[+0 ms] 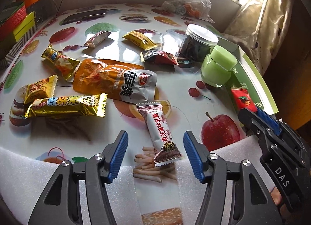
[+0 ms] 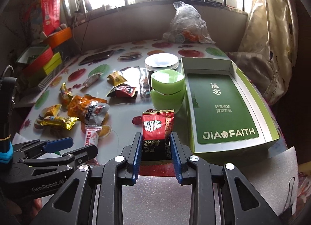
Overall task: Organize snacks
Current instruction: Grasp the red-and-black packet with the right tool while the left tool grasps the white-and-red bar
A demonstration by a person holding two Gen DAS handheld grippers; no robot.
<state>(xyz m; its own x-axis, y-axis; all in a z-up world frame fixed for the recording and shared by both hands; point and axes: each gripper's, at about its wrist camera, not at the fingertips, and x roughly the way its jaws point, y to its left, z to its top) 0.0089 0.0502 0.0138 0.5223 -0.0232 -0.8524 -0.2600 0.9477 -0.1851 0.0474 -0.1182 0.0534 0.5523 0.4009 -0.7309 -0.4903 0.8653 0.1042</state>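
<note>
Right wrist: one red packet (image 2: 156, 128) (clamped) in right tongs (image 2: 155, 153).

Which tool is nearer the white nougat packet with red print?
Left. The left tool straddles the white nougat packet, pads not touching. The right tool, off to the right, grips a red-and-black snack packet.

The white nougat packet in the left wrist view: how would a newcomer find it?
Start at the big orange pouch mid-table. Just below it, toward the camera, the white nougat packet lies lengthwise between the open left tongs. It alone is white with red vertical lettering; its neighbours are gold.
</note>
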